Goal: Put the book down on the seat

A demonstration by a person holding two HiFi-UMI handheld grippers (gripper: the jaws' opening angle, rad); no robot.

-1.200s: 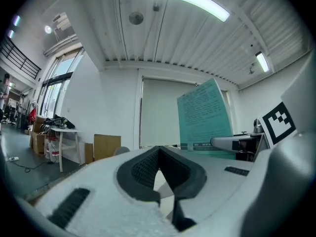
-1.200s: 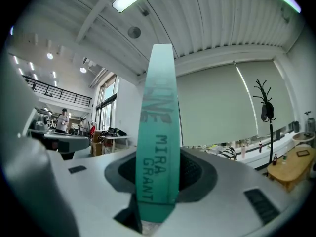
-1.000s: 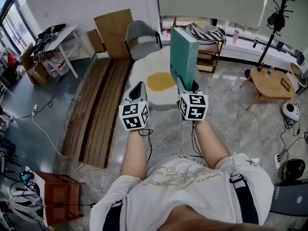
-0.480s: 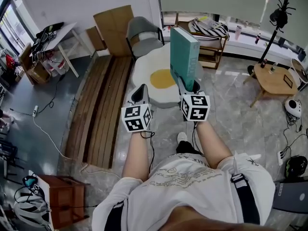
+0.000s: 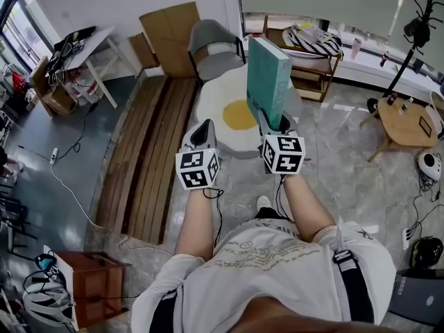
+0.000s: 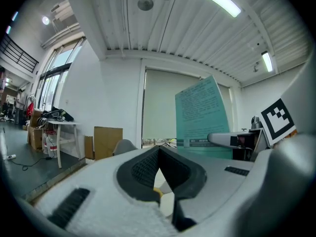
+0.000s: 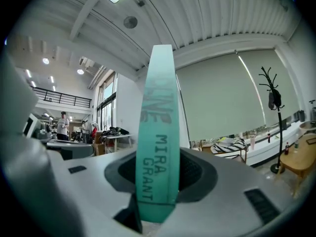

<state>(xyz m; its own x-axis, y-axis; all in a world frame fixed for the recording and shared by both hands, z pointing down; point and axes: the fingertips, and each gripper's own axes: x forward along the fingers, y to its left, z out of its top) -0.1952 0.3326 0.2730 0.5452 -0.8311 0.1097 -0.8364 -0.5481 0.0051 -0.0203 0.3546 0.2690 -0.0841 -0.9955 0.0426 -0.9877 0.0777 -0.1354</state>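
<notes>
A teal book (image 5: 269,82) stands upright on its lower edge, spine toward me, with my right gripper (image 5: 275,125) shut on its bottom. In the right gripper view the spine (image 7: 158,132) fills the gap between the pads of that gripper (image 7: 157,191). My left gripper (image 5: 201,133) is beside it at the same height, shut and empty; its pads meet in the left gripper view (image 6: 158,154), where the book's cover (image 6: 202,117) shows to the right. Just beyond both grippers lies a low seat shaped like a fried egg (image 5: 239,113). A grey chair (image 5: 215,47) stands behind it.
Wooden planks (image 5: 146,158) lie on the floor to the left, with cardboard (image 5: 170,37) and a white desk (image 5: 90,47) beyond. A wooden shelf (image 5: 312,54) stands right of the chair; a round wooden table (image 5: 409,120) and a coat rack (image 5: 420,19) stand further right.
Both grippers and the book have moved forward toward the egg-shaped seat, which now lies closer below them. The grip on the book is unchanged.
</notes>
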